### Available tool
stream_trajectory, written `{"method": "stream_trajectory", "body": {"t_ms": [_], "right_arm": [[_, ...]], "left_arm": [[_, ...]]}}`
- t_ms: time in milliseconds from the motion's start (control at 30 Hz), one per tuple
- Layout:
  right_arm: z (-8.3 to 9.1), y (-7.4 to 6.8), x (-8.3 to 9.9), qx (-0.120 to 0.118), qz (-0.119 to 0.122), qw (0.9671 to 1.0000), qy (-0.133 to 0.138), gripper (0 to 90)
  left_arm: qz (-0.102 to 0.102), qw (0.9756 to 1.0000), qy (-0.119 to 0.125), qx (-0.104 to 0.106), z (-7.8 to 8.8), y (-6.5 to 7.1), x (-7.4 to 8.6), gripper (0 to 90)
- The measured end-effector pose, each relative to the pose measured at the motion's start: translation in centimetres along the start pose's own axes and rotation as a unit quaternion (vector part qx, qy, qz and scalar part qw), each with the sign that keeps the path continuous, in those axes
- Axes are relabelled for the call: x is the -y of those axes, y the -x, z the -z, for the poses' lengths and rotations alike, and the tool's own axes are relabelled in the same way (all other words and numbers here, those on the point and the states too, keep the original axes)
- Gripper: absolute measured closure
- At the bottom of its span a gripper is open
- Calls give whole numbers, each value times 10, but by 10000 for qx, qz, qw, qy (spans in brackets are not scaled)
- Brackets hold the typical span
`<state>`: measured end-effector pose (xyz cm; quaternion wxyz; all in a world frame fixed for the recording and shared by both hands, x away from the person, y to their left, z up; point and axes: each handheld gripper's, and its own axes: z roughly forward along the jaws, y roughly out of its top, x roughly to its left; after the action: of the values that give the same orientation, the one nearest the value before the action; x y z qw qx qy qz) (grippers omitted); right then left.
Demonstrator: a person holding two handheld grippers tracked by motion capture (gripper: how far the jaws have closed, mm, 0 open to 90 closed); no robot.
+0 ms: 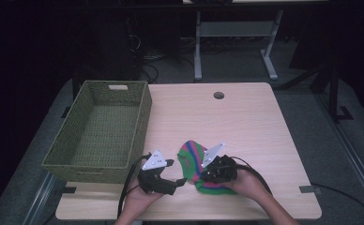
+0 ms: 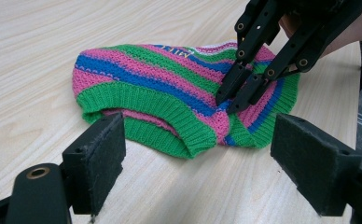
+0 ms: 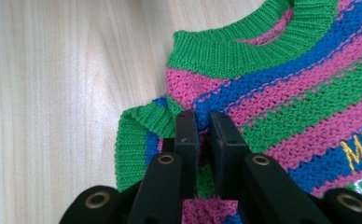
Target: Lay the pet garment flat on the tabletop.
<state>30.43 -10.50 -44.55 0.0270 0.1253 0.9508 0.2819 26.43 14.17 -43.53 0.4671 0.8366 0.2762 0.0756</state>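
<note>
A small knitted sweater with green, pink and blue stripes lies flat near the table's front edge. In the right gripper view, my right gripper is shut on a fold of the sweater next to a green cuff, just below the collar. The left gripper view shows that right gripper pinching the sweater from above. My left gripper stands open just short of the green hem, with nothing between its pads. From above, the left gripper is at the sweater's left, the right gripper over its middle.
A green woven basket stands on the table's left part, its near wall close to my left hand. The wooden table has a round cable hole at the back. Desk legs and cables lie on the floor beyond.
</note>
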Motion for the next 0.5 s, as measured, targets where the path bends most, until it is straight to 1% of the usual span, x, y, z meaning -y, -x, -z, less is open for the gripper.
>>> {"method": "stream_trajectory", "body": {"t_ms": [133,200,367,467,500], "right_arm": [[2,1,0,-8,-4,10000,6,822],[4,1,0,-29,-80,10000,43,824],[11,1,-1,-13,-106,9998,141,824],[18,2,0,-25,-78,9996,284,824],[21,2,0,-30,-102,9994,325,825]], "left_arm": [[2,10000,-8,12,0,0,0,176],[10,10000,-7,29,0,0,0,179],[-15,10000,-18,51,0,1,-1,179],[19,9999,45,129,0,1,-2,179],[5,9999,51,139,0,1,-2,179]]}}
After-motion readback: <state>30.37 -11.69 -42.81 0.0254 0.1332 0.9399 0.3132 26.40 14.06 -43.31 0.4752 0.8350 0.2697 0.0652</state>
